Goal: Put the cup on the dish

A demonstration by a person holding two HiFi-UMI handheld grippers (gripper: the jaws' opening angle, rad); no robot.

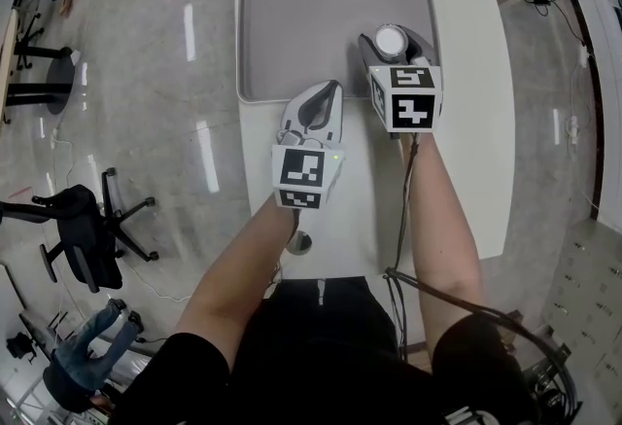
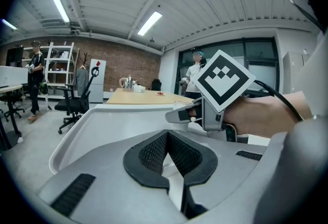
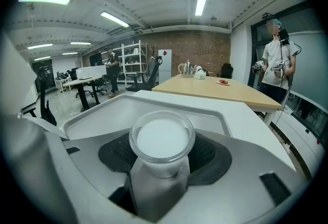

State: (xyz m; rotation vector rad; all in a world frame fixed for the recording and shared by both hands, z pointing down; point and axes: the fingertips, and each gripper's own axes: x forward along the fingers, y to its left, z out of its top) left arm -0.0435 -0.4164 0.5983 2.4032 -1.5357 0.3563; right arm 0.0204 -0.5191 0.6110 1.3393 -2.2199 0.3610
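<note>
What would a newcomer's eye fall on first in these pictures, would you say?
The clear cup clamped in the right gripper, held above the right side of the grey tray. Next, the left gripper, shut and empty, at that tray's near edge.

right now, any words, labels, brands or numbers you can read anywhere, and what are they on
None can be read in any view.
Left claw marker cube: black-and-white square pattern, no letters or digits.
Right claw marker cube: the same, pattern only.
cup and dish: no print visible.
White print on the person's dark clothing, bottom edge of the head view: cut off, unreadable.
</note>
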